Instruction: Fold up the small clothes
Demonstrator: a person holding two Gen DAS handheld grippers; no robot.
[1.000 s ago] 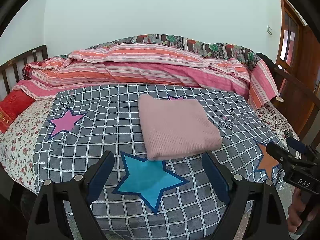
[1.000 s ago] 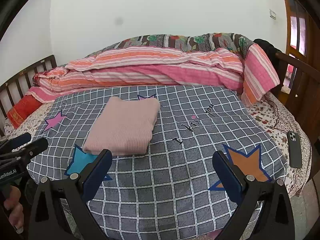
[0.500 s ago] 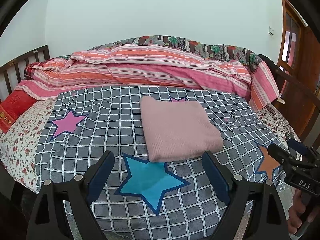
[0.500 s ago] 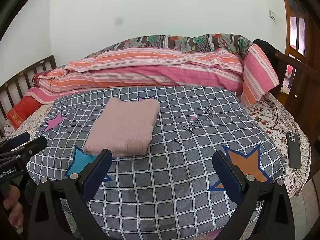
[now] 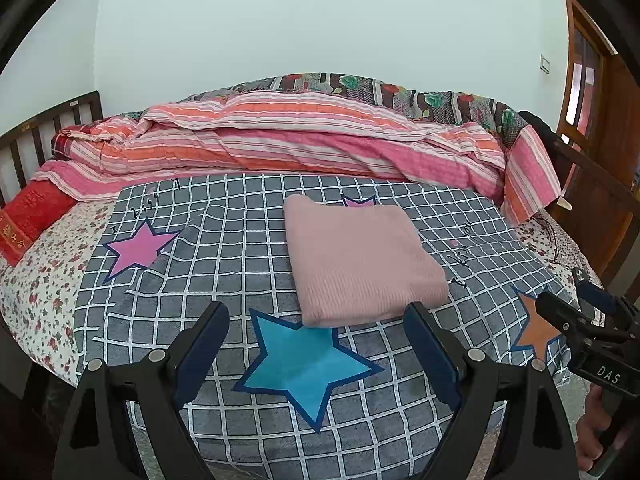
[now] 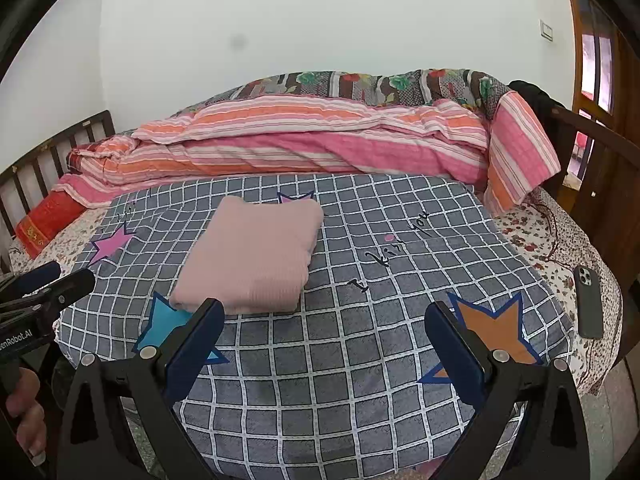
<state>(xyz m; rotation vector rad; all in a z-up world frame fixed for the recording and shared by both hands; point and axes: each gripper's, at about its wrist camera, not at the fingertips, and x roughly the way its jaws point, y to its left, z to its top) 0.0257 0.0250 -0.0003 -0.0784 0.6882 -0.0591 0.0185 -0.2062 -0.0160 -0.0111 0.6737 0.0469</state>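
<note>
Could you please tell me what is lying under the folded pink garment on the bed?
The folded pink garment rests on the grey checked blanket. A pink star's tips peek out at its far edge; the star's remainder is covered.

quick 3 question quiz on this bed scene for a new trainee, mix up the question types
1. True or false: the pink garment lies folded on the checked blanket.
2. Which star lies nearest the left tool? A blue B pink C orange
3. Fill in: the phone lies near the bed's ___ edge in the right wrist view.

Key: 1 true. 2 A, the blue star. 3 right. Both the left tool and right tool stand open, holding nothing.
</note>
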